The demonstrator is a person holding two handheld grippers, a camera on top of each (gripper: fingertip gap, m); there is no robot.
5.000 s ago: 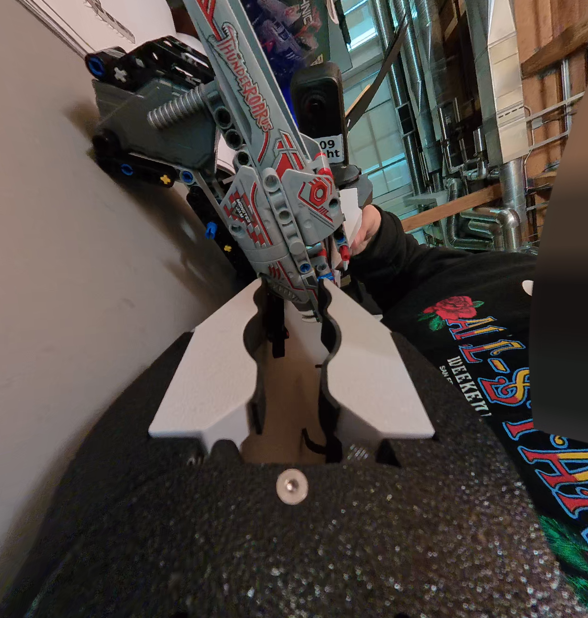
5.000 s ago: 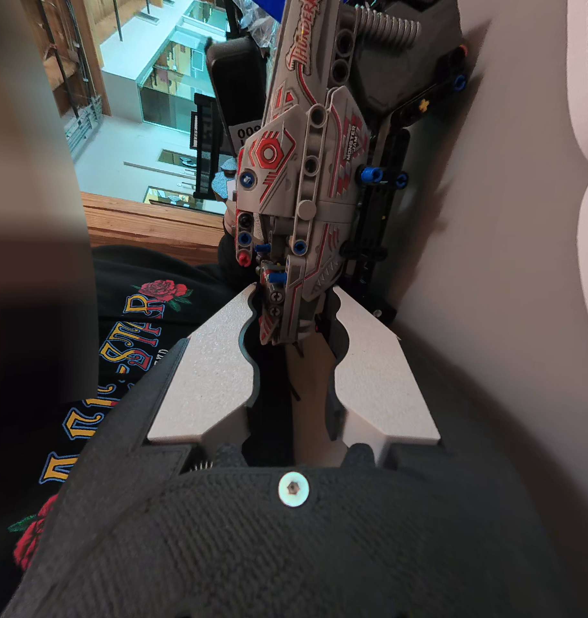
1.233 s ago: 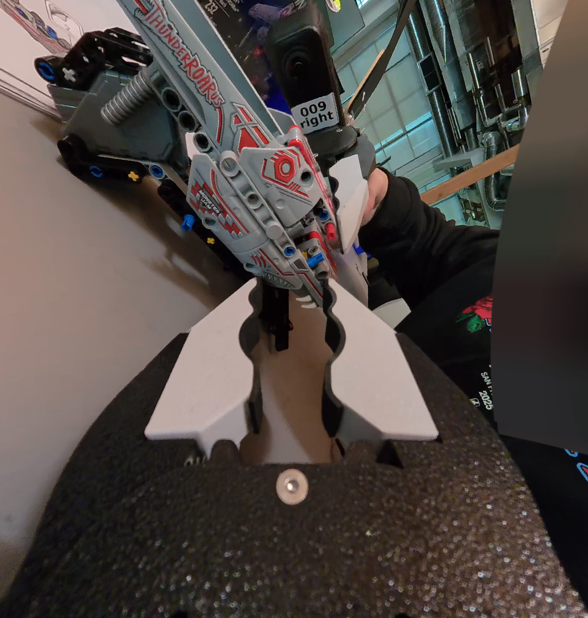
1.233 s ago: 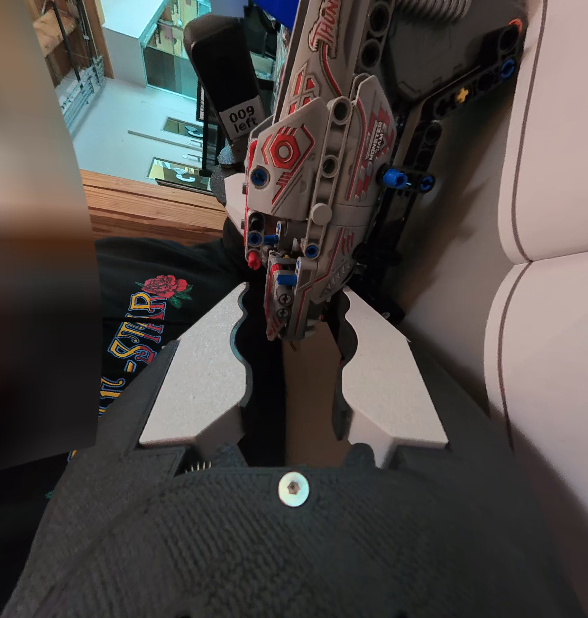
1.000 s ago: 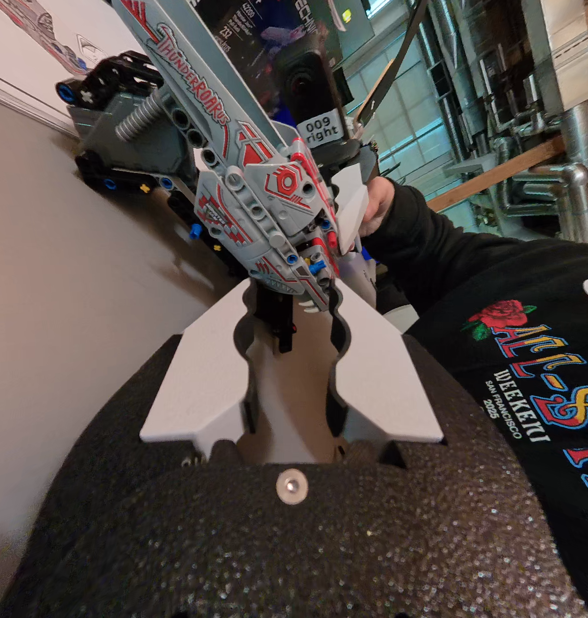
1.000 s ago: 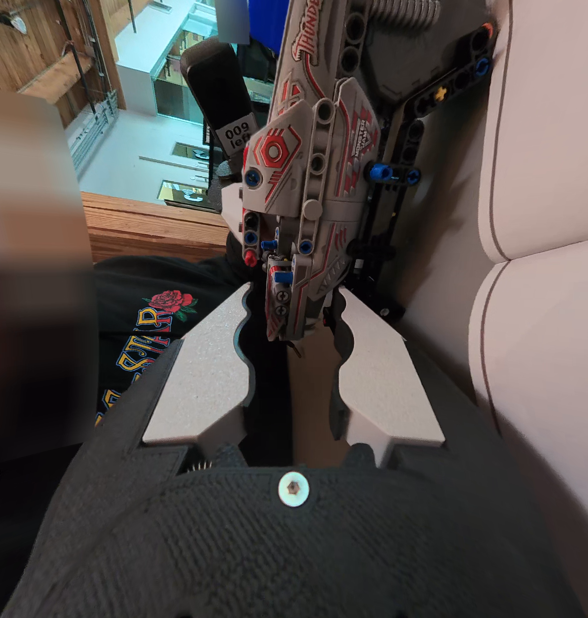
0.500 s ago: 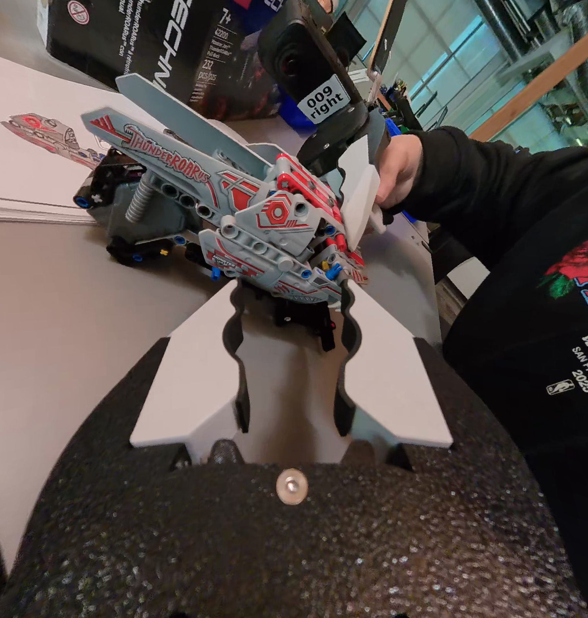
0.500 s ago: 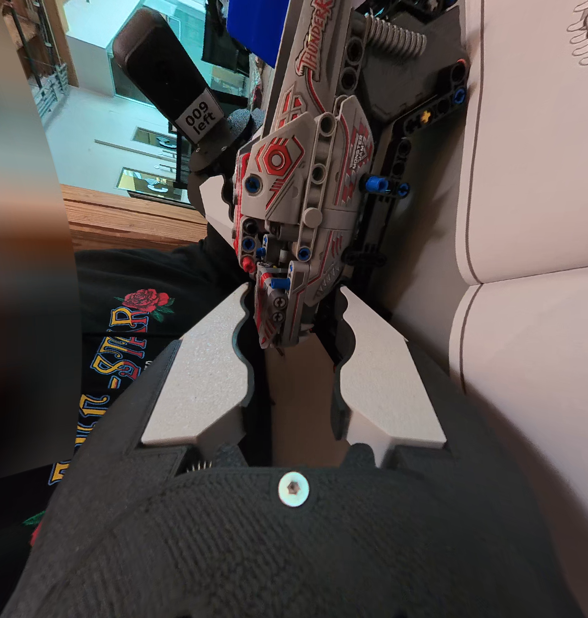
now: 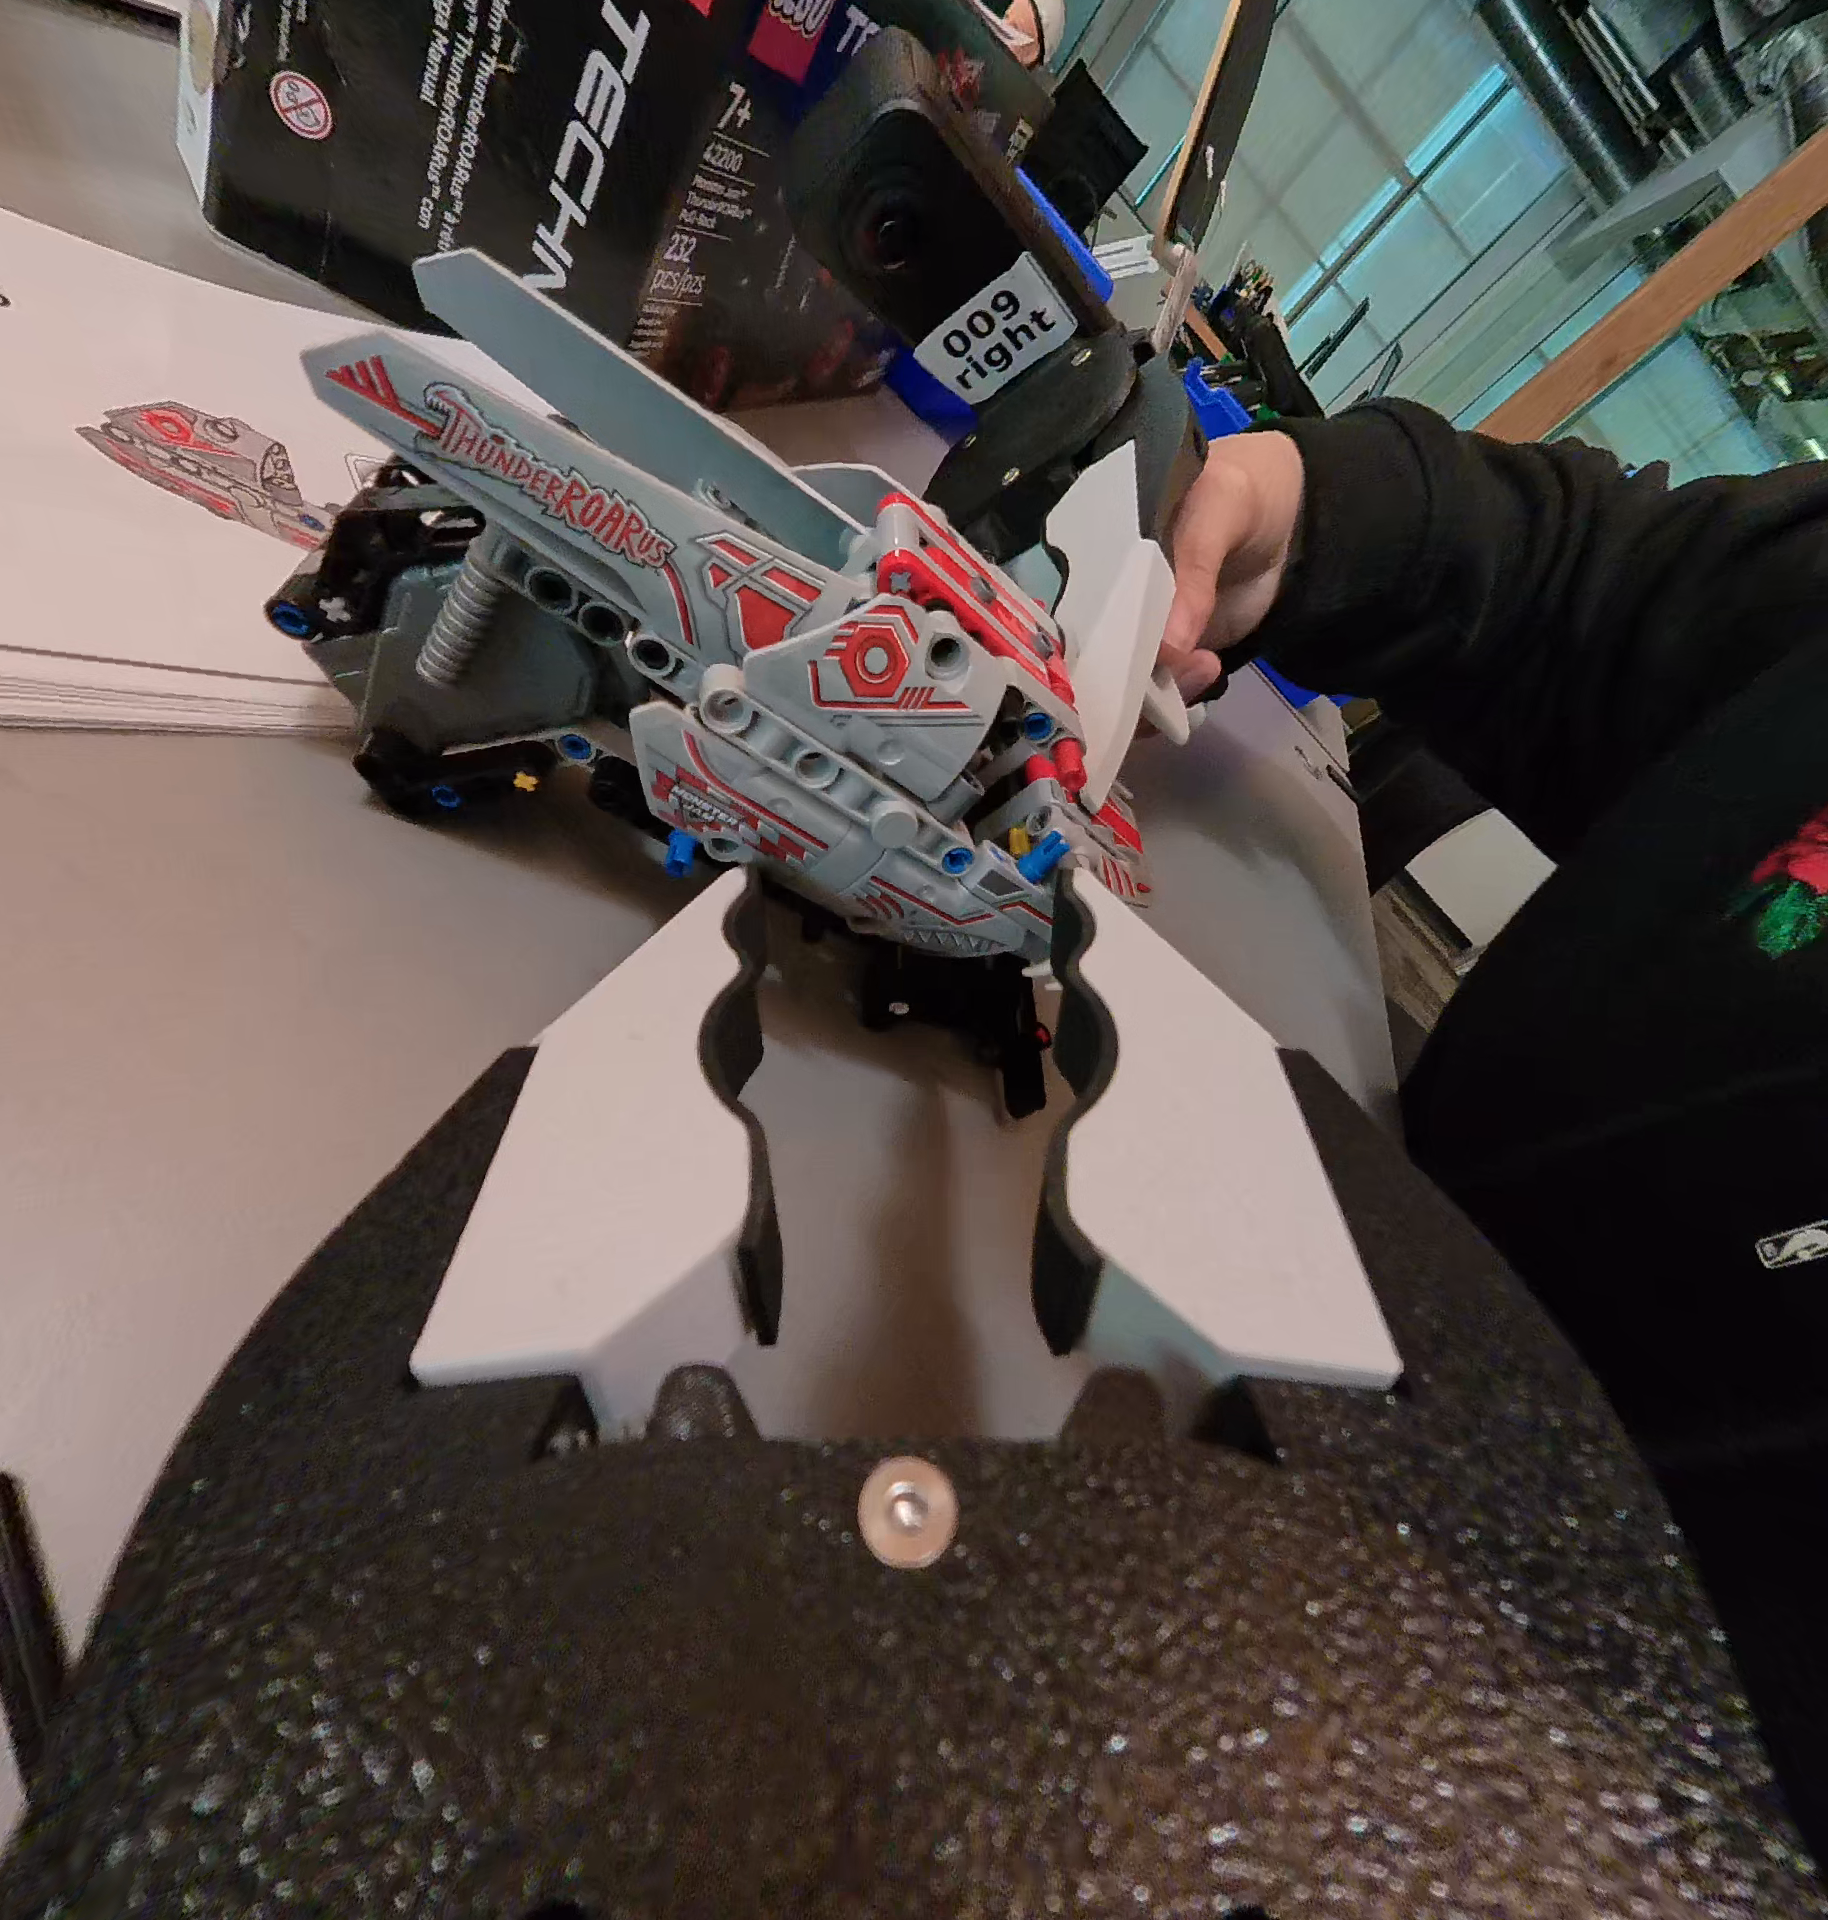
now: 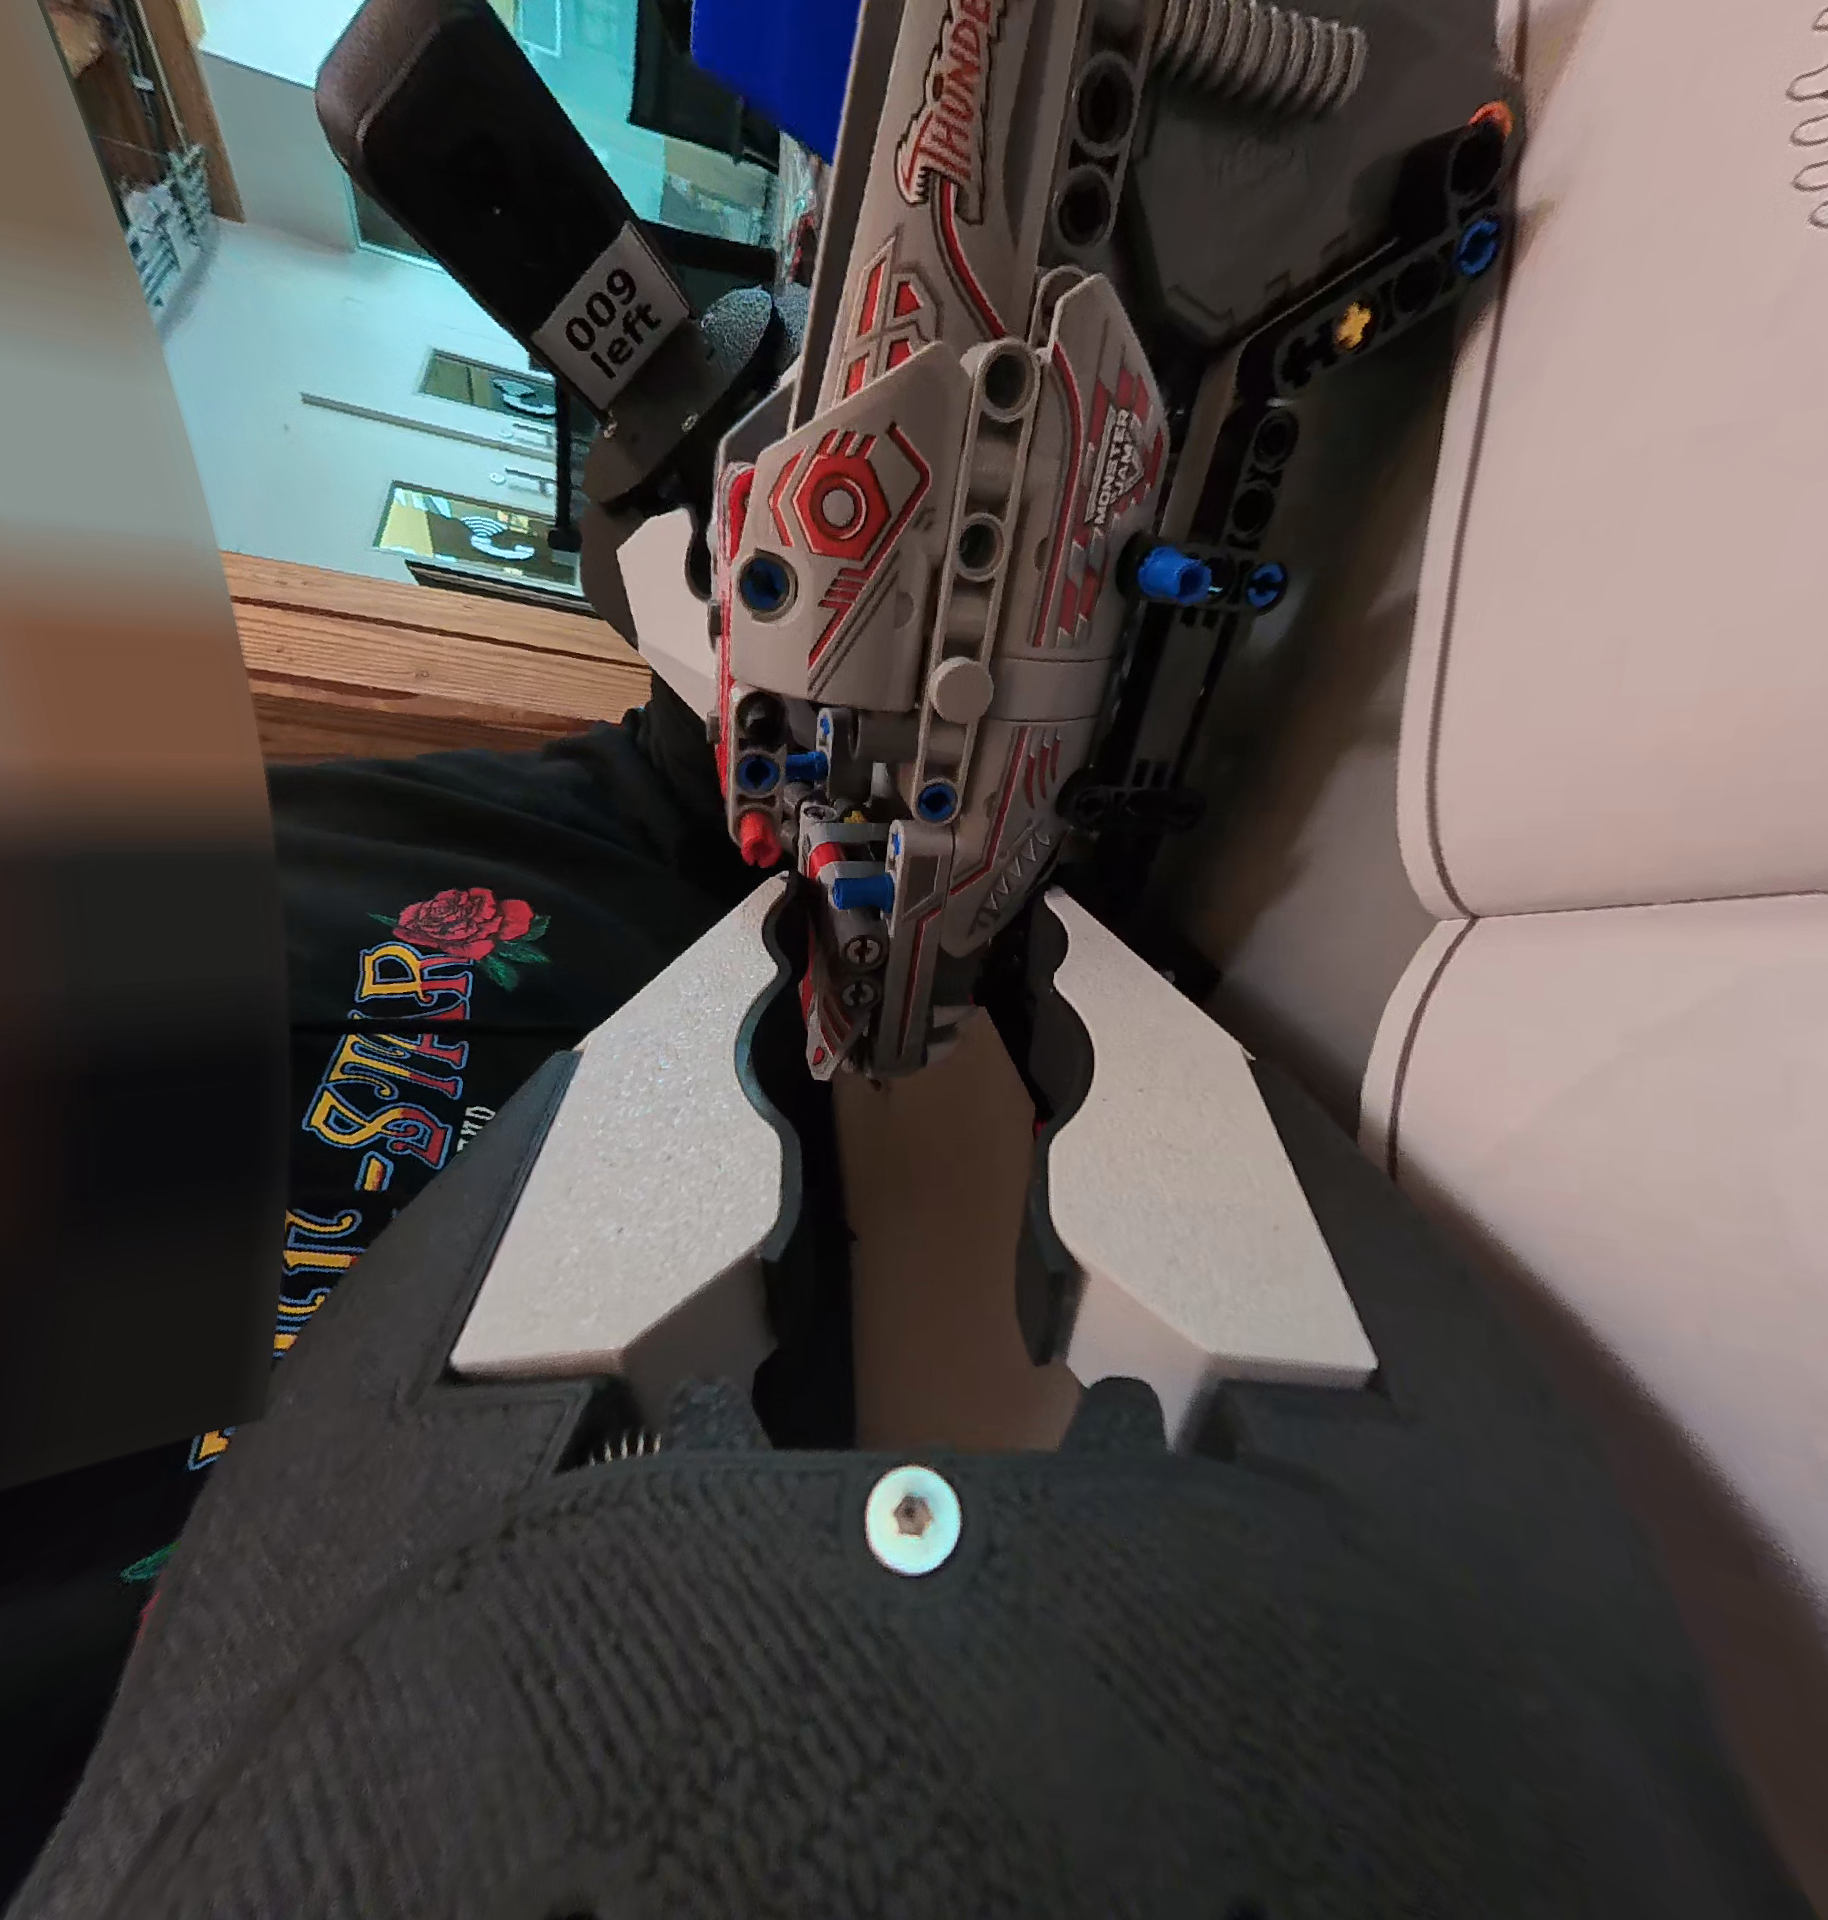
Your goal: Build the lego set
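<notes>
While the left gripper (image 9: 894, 904) reached forward low over the table (image 9: 162, 987), its white fingers (image 9: 619, 1143) stood apart, with the front end of the lego model (image 9: 785, 717) just beyond their tips; I could not tell if they touched it. The right gripper (image 10: 915, 914) came from the opposite side, and its fingers (image 10: 1190, 1143) were also spread, with the nose of the model between the tips, but no clamping was visible. In the left wrist view, the right gripper's white finger (image 9: 1118, 623) lay against the red top of the model, and a hand (image 9: 1227, 551) in a black sleeve (image 9: 1512, 561) held that gripper from behind. The grey and red model lay on the table, its dark chassis with a grey spring (image 9: 458, 623) toward the back. Beside it lay an open instruction booklet (image 9: 79, 499). Farther off stood a black product box (image 9: 494, 156), partly hidden by the right gripper's camera (image 9: 889, 218).
</notes>
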